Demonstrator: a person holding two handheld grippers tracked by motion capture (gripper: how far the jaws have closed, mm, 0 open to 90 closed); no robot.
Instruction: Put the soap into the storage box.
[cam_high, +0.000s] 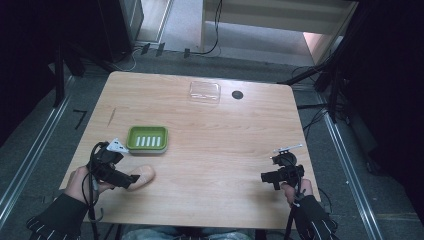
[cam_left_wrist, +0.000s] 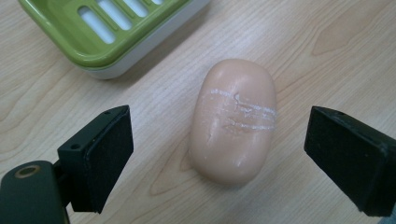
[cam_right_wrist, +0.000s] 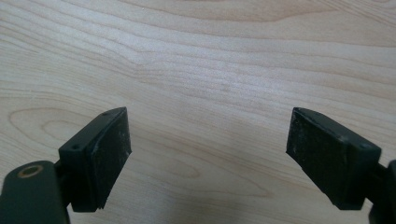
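The bar of soap (cam_left_wrist: 233, 121) lies flat on the desk (cam_high: 220, 135), just in front of the green soap dish (cam_high: 147, 138) and near the desk's front left corner. The left gripper (cam_left_wrist: 219, 154) hangs over it with its jaws spread wide, one pad on each side of the bar and neither touching it, so nothing is held yet.

The likeliest trouble is a slip. The bar is rounded and smooth, and its top already bears pale scrape marks; if the pads (cam_left_wrist: 109, 156) close high on the curved sides or off centre, it may squirt out forward or skid across the wood. It also lies slightly skewed between the jaws, so one pad could meet it first and turn it. Pressing hard would probably dent the soap.

The dish stands just beside the bar, apart from it, with a raised rim; a low carry could catch that rim and tip or shove the dish.

The right gripper (cam_right_wrist: 208, 154) hovers over bare wood near the desk's right front, jaws wide and empty, well apart from the soap. A clear plastic lid or tray (cam_high: 204, 92) and a dark round hole (cam_high: 237, 94) sit at the far edge, out of the way.
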